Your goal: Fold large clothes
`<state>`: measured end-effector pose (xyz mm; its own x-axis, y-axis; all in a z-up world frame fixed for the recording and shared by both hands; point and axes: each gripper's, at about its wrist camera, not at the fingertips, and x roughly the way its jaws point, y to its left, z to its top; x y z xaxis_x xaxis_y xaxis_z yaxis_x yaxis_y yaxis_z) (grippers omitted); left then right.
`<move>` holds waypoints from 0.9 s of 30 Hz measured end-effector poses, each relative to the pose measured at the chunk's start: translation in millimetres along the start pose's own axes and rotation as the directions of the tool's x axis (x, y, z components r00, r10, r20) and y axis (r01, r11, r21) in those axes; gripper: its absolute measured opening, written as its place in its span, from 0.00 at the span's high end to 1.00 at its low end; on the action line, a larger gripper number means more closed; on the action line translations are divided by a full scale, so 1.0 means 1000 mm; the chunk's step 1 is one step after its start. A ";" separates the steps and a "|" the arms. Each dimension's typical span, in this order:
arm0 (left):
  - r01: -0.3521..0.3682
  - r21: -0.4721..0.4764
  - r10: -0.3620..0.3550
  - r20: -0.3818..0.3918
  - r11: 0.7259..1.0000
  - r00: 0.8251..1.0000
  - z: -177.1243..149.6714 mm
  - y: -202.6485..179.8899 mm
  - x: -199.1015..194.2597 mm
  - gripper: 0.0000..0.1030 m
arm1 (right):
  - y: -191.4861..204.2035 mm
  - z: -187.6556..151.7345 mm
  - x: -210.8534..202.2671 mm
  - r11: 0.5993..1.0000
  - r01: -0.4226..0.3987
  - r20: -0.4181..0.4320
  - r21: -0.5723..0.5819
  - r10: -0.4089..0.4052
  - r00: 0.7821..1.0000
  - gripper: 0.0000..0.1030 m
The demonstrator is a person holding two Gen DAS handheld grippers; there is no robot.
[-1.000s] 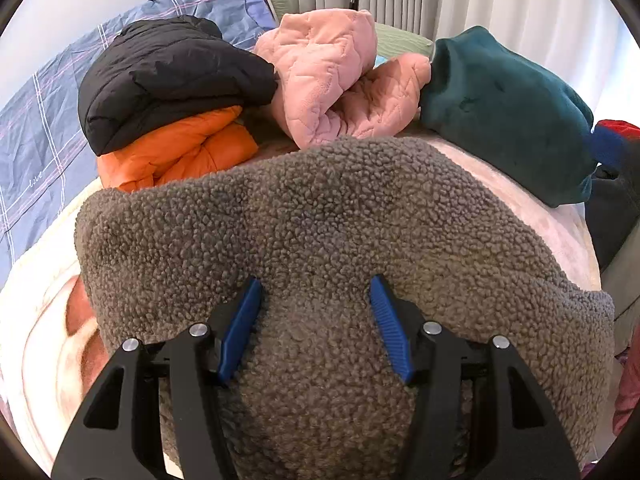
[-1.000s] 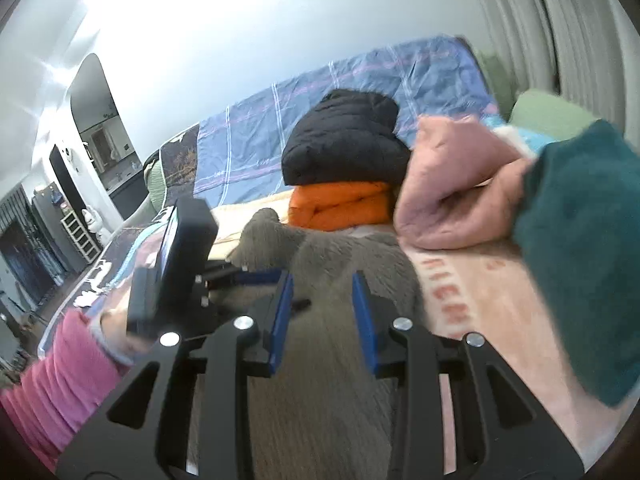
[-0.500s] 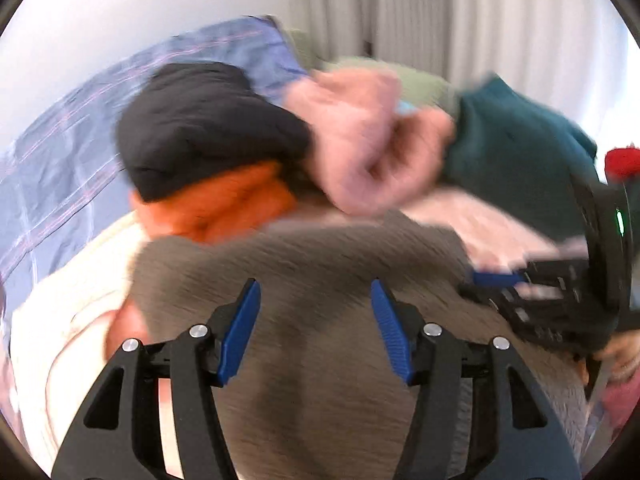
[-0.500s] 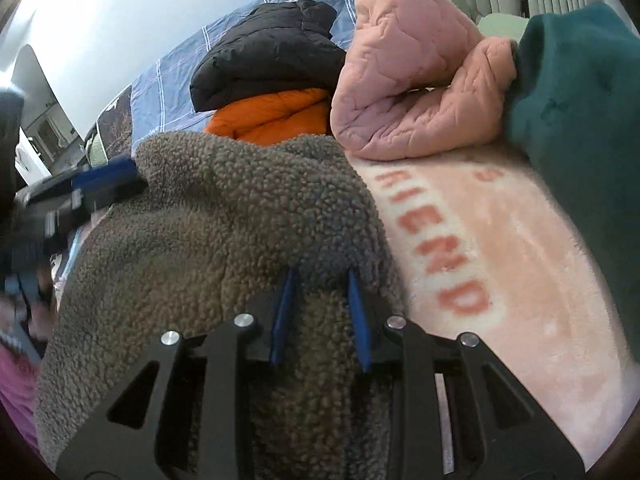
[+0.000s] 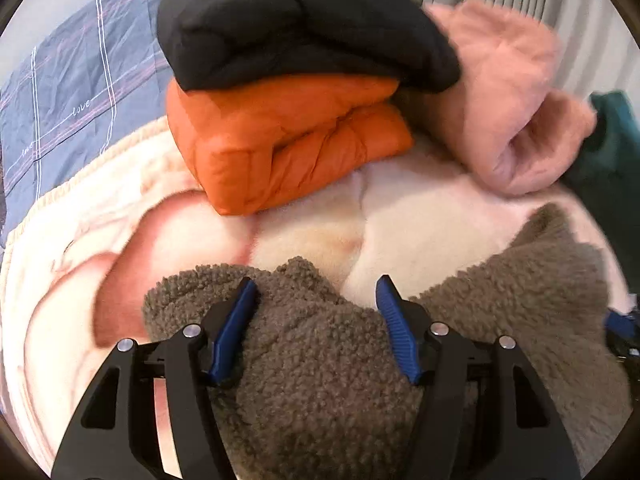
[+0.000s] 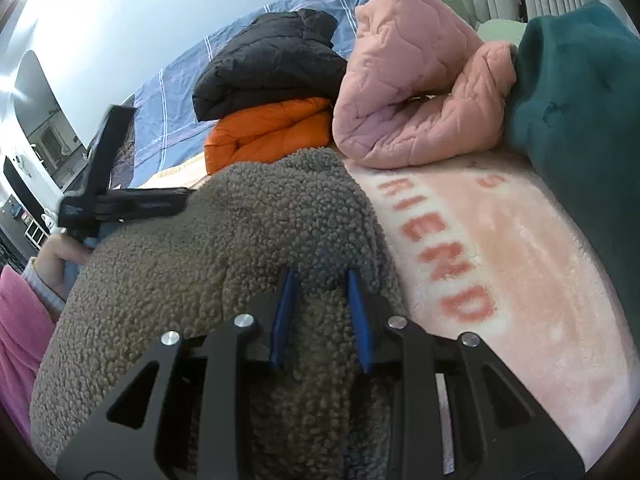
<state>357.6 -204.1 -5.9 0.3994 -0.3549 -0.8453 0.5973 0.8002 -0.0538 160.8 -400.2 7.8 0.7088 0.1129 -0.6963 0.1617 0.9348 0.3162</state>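
The grey sherpa fleece point(image 6: 224, 240) lies bunched on the pink plush blanket point(image 6: 520, 264) spread over the bed, just in front of the stacked jackets. The right gripper point(image 6: 320, 280) has its blue pads squeezed onto a ridge of the fleece, with pile bulging up between them. The left gripper point(image 5: 314, 292) stands at the fleece's far edge, its jaws wide and having just been opening; the fabric sits between them, though I cannot tell if the pads press it. Behind, a folded orange puffer jacket point(image 5: 288, 144) carries a black puffer jacket point(image 5: 296, 20) on top, a pink quilted jacket point(image 6: 416, 80) beside them, a teal garment point(image 6: 580, 92) further right
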 end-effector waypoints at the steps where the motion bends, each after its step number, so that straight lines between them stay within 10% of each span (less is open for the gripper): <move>1: 0.030 -0.014 -0.029 0.025 0.999 0.999 0.000 0.003 -0.013 0.38 | 0.000 0.000 0.000 1.000 0.000 0.002 -0.001 0.000 1.000 0.73; 7: 0.161 0.046 -0.165 0.122 0.986 0.979 -0.011 -0.011 -0.075 0.36 | -0.003 -0.003 -0.003 1.000 -0.008 0.010 0.013 0.008 1.000 0.72; 10: 0.014 0.121 -0.023 0.075 0.993 0.997 -0.038 -0.024 -0.042 0.19 | -0.003 -0.003 -0.003 1.000 -0.009 0.009 0.017 0.009 1.000 0.72; 12: 0.110 -0.033 -0.107 0.067 0.993 0.992 -0.047 -0.002 -0.022 0.15 | -0.004 -0.001 -0.001 0.999 -0.014 -0.003 0.031 0.014 1.000 0.72; 18: 0.088 0.008 -0.089 0.079 0.996 0.993 -0.041 -0.010 -0.048 0.21 | -0.002 -0.003 -0.004 1.000 -0.010 0.013 0.018 0.010 1.000 0.72; 21: 0.129 0.024 -0.131 0.101 0.991 0.986 -0.032 -0.020 -0.071 0.30 | -0.004 -0.003 -0.003 0.999 -0.019 0.017 0.031 0.018 1.000 0.72; 23: 0.185 0.068 -0.190 0.084 0.980 0.978 -0.025 -0.034 -0.081 0.91 | -0.005 -0.002 -0.002 0.999 -0.023 0.016 0.036 0.022 1.000 0.72; 27: 0.244 0.157 -0.247 0.003 0.957 0.969 -0.001 -0.081 -0.077 1.00 | -0.002 -0.003 -0.004 1.000 -0.006 0.020 0.023 0.006 1.000 0.72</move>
<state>278.3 -241.2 63.0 0.2415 -0.5434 -0.8040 0.7784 0.6033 -0.1739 155.9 -401.4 8.1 0.7233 0.1117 -0.6814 0.1732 0.9259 0.3357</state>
